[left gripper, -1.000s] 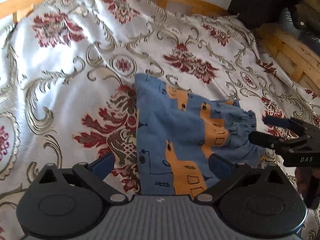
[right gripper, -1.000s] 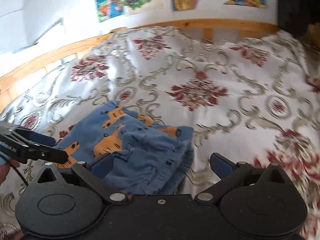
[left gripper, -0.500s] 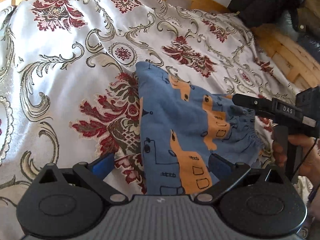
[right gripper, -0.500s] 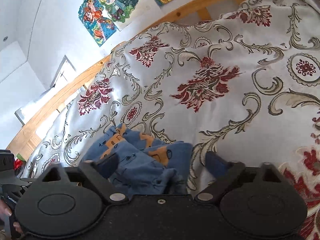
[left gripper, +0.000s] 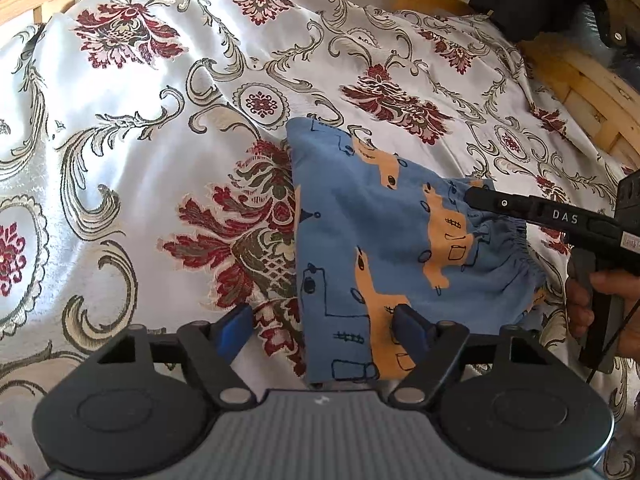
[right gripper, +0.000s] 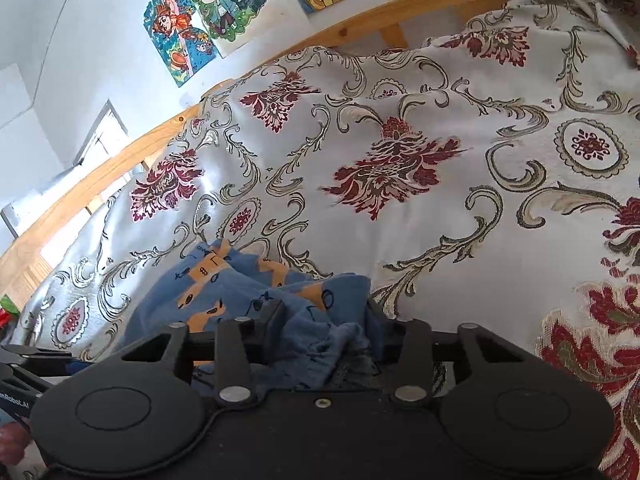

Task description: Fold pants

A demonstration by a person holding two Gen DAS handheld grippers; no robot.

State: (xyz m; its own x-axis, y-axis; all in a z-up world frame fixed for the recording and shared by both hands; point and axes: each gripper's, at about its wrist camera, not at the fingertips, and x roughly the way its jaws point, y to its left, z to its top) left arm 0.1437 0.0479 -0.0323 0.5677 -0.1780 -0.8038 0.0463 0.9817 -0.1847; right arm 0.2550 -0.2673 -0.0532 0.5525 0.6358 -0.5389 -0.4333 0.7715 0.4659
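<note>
Bed (left gripper: 140,128), patterned cover. Pants (left gripper: 384,256), blue with orange print, lie mid-bed, already folded to a compact shape, waistband at the right. Right gripper (right gripper: 324,332): jaws nearly together, pinching bunched waistband cloth. Left gripper (left gripper: 324,326): jaws spread, hovering over the near hem, gripping nothing. Step, as judged: gripping for another fold. Next: left closes on hem; both carry cloth evenly.
</note>
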